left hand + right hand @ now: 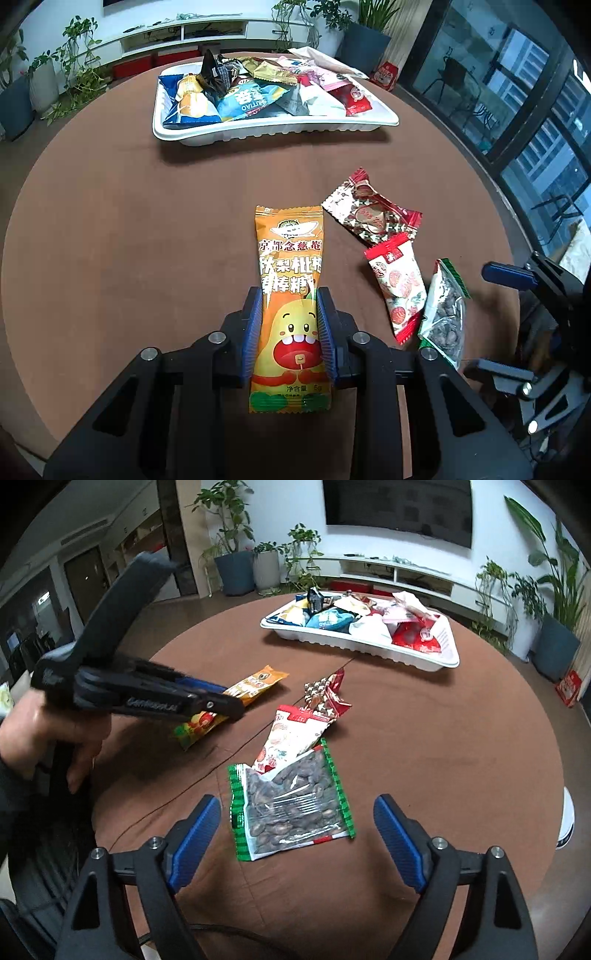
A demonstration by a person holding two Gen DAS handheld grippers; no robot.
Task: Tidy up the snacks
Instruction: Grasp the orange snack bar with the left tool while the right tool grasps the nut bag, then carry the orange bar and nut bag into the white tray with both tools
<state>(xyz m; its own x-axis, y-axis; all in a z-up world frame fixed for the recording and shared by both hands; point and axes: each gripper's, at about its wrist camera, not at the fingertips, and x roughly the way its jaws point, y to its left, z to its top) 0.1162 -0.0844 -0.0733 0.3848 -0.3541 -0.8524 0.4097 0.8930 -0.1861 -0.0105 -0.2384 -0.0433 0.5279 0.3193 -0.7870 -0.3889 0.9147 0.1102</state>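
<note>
Four loose snack packets lie on the brown round table (110,221), in its near half, and a white tray (258,129) already full of packets stands at the far edge.

Most to the left is the orange lollipop packet (290,280). The left gripper (290,291) has closed its blue pads on the two long sides of this packet, around the middle, so the packet is pinched between them. From the right wrist view the packet seems to rest still on the table, not lifted. I judge it light and thin, with a slippery foil skin; the grip at the middle is good, because the flat sealed ends would bend and slide out.

Next, toward the middle of the table, lies a red and silver candy wrapper (371,214), and touching its near end a red and white packet (397,284). Both look small, soft and crinkly.

Most to the right, nearest to the person, is the green-edged clear bag of nuts (291,805), which partly covers the red and white packet. The right gripper (291,842) hovers over it with jaws wide apart, one on each side, holding nothing. This bag is probably the heaviest and lumpy inside; I would take it across the filled middle, not at the thin corner.
</note>
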